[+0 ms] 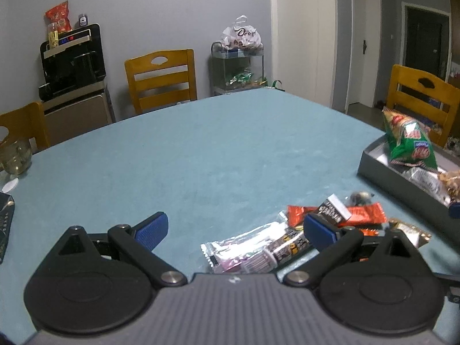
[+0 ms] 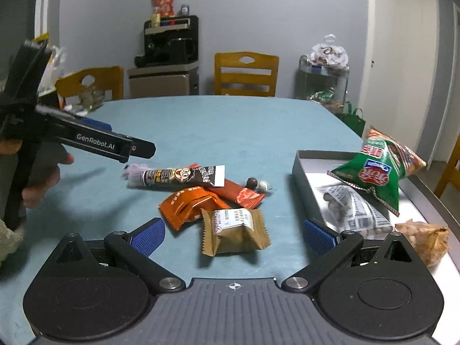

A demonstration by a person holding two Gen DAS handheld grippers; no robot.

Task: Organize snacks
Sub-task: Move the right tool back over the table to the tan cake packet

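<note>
Right wrist view: right gripper [image 2: 234,237] jaws apart over tan crinkled snack packet [image 2: 234,234] on blue table [image 2: 230,120]; left gripper [image 1: 237,231] wide apart (empty); grey shallow tray [image 2: 302,169] holds green chip bag [image 2: 373,169].

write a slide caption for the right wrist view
Open right gripper hovers over a tan crinkle-edged snack packet on the blue-green table, beside a grey tray holding a green chip bag.
</note>
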